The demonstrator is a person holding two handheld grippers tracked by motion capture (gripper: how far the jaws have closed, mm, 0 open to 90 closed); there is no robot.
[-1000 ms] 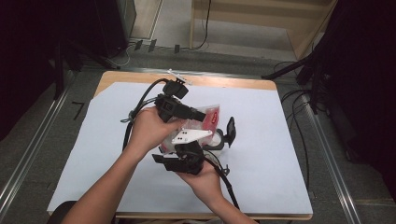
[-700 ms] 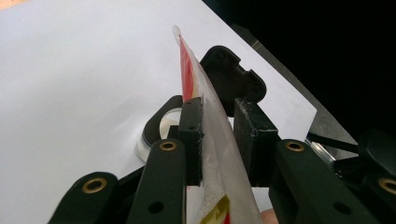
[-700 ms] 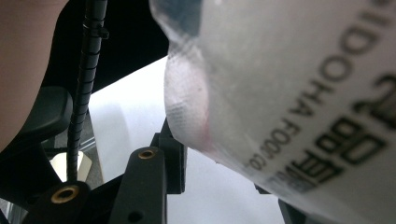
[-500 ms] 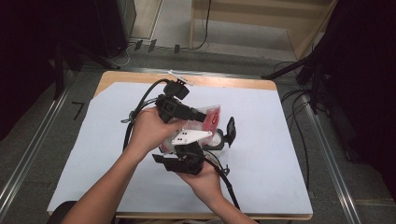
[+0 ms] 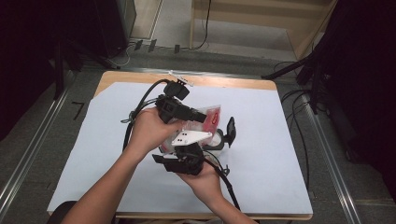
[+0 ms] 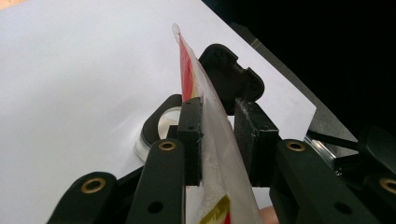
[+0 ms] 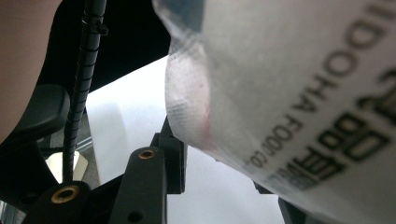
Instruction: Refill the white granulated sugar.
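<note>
Above the white sheet (image 5: 280, 140), both claws (image 5: 205, 119) (image 5: 219, 142) grip the plastic packet (image 6: 205, 121).

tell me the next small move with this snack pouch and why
Probably pull the two grippers slowly apart to tear the pouch open. The left gripper has the pouch's sealed edge between its jaws, and the right gripper sits just below on the same plastic pouch, with printed film across its own view. Both hands hold it above the white table cover, close together.
</note>
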